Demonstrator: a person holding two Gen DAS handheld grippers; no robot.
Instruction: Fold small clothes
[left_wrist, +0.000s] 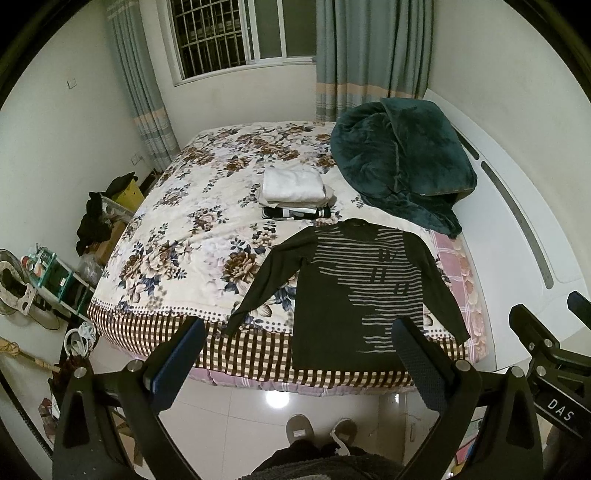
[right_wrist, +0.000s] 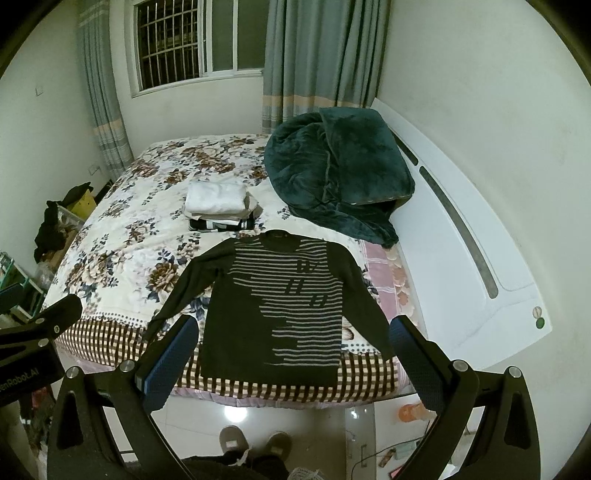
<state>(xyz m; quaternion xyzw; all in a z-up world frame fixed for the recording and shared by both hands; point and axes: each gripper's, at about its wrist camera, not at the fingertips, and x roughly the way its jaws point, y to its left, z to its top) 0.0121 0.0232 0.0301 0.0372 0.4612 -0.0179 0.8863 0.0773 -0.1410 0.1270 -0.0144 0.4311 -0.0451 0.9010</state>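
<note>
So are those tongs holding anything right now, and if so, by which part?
Nothing is held. The left tongs and the right tongs are both wide open in the air, above the near edge of the bed, and the dark striped sweater lies flat there untouched.

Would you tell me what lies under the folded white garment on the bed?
Under the white garment lie a beige folded piece and a black-and-white one; any layers between are hidden.
</note>
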